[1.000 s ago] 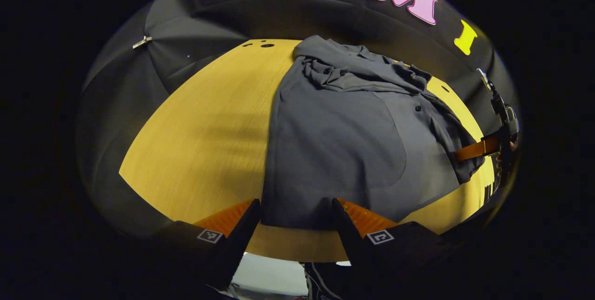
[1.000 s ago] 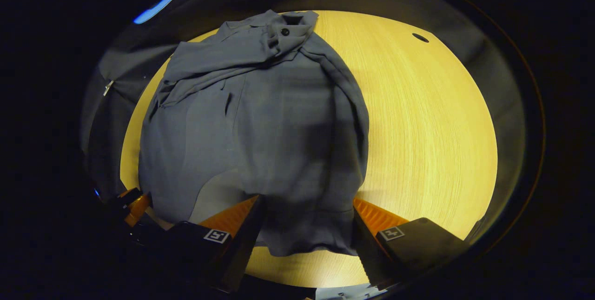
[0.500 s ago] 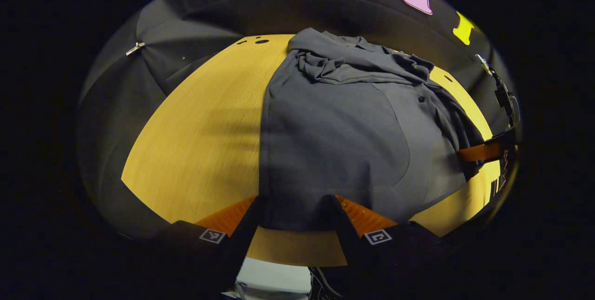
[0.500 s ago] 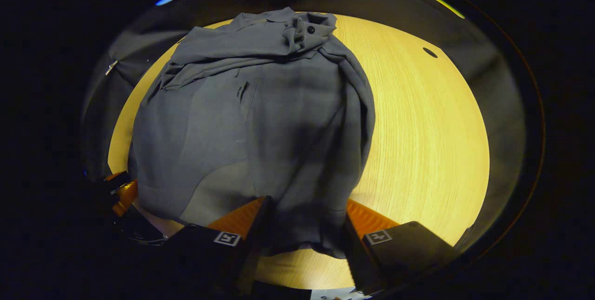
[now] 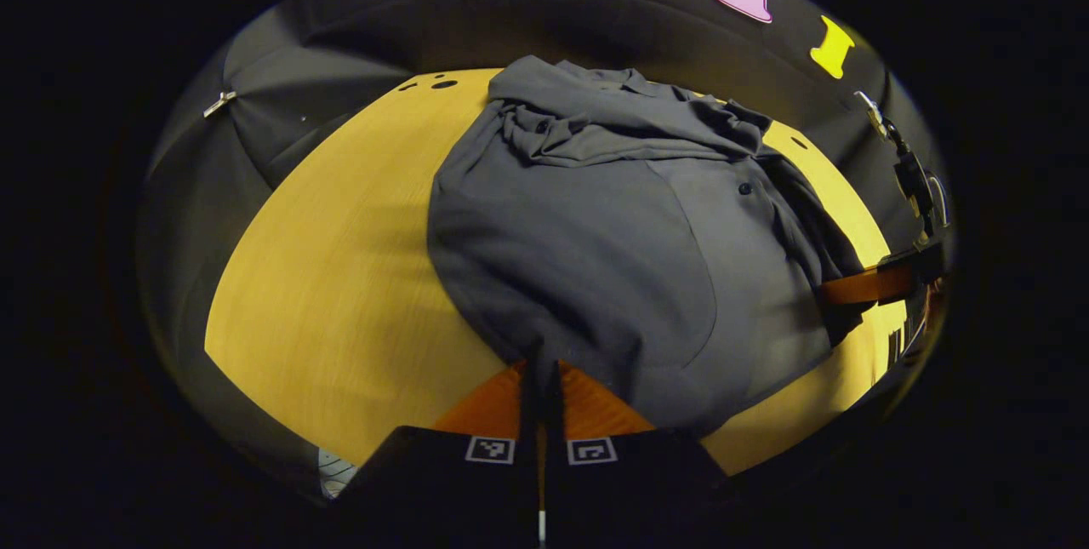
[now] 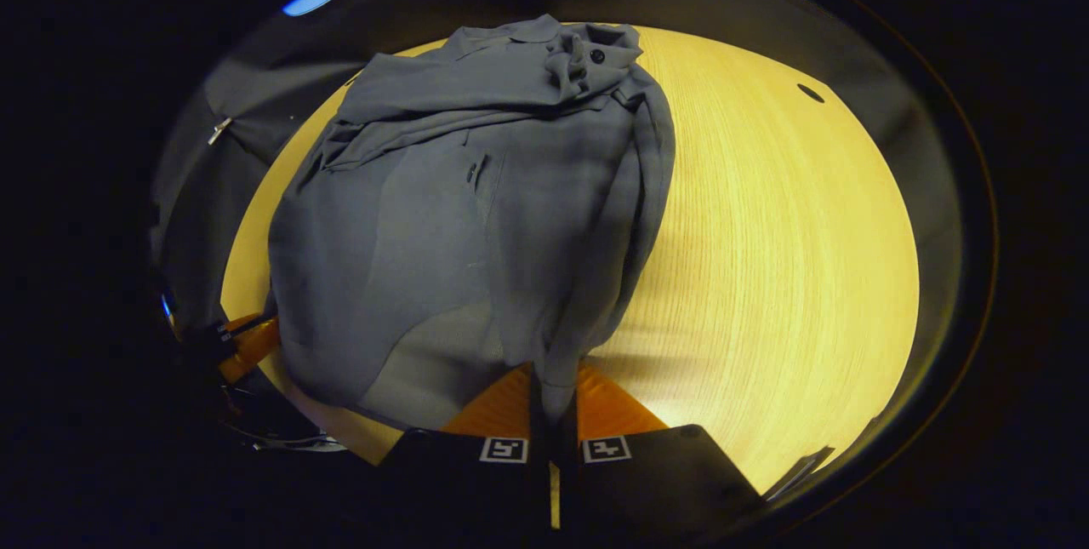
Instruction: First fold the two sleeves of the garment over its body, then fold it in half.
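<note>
A grey button shirt (image 5: 612, 225) lies on the yellow wooden table (image 5: 323, 277), its sleeves bunched over the collar end at the far side. My left gripper (image 5: 539, 370) is shut on the shirt's near hem corner, which rises off the table. In the right gripper view the same shirt (image 6: 476, 208) spreads ahead, and my right gripper (image 6: 553, 379) is shut on its other near hem corner. The right gripper (image 5: 868, 285) also shows at the right edge of the left gripper view, holding the cloth. The left gripper (image 6: 247, 340) shows low on the left in the right gripper view.
The table's bare wood (image 6: 766, 260) stretches to the right of the shirt. Small round holes (image 5: 442, 84) mark the far table edge. The black cloth booth wall (image 5: 357, 47) with a metal clip (image 5: 219, 101) rises behind the table.
Both grippers went from open, straddling the near hem, to shut on it. The hem corners have gathered and lifted from the table.
</note>
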Tool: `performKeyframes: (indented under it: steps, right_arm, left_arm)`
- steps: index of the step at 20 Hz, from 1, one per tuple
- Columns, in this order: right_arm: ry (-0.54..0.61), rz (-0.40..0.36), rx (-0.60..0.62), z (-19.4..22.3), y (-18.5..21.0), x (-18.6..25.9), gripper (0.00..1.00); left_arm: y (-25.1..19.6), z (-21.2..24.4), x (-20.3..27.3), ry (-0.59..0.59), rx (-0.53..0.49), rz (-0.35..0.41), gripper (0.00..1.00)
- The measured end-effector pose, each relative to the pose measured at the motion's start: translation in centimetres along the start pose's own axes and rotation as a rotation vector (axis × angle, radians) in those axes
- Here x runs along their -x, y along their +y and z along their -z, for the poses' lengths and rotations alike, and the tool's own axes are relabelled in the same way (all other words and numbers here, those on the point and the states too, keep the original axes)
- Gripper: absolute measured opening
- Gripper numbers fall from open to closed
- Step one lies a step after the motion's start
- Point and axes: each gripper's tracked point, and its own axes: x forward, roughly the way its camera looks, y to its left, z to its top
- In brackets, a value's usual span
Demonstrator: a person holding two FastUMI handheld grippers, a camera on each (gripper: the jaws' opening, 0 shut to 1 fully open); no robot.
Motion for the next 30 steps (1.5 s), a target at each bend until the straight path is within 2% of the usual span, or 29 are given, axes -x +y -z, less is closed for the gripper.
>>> performKeyframes:
  steps: [1, 6, 14, 21, 28, 29, 30]
  right_arm:
    - [-0.004, -0.001, -0.011, -0.1, -0.2, -0.2, 0.06]
    - [-0.077, -0.013, -0.080, -1.8, -0.2, 1.8, 0.06]
    - [-0.199, -0.047, -0.149, -6.9, 0.2, 5.1, 0.06]
    - [-0.312, -0.079, -0.162, -14.0, 1.3, 5.9, 0.05]
    - [-0.411, -0.097, -0.185, -22.4, 0.5, 5.4, 0.05]
    - [-0.427, -0.096, -0.183, -23.8, 0.4, 5.4, 0.06]
    - [-0.446, -0.093, -0.178, -25.1, 0.3, 5.3, 0.05]
  left_arm:
    - [0.0, 0.0, 0.0, 0.008, 0.006, 0.010, 0.06]
    - [-0.3, -2.3, 1.6, -0.024, 0.055, 0.047, 0.06]
    - [0.7, -9.5, 4.3, -0.138, 0.075, 0.077, 0.05]
    - [2.1, -17.1, 4.3, -0.248, 0.056, 0.085, 0.05]
    - [2.8, -25.6, 3.0, -0.347, 0.096, 0.093, 0.05]
    - [2.9, -27.0, 2.7, -0.362, 0.102, 0.095, 0.02]
    - [3.0, -28.3, 2.4, -0.377, 0.105, 0.097, 0.06]
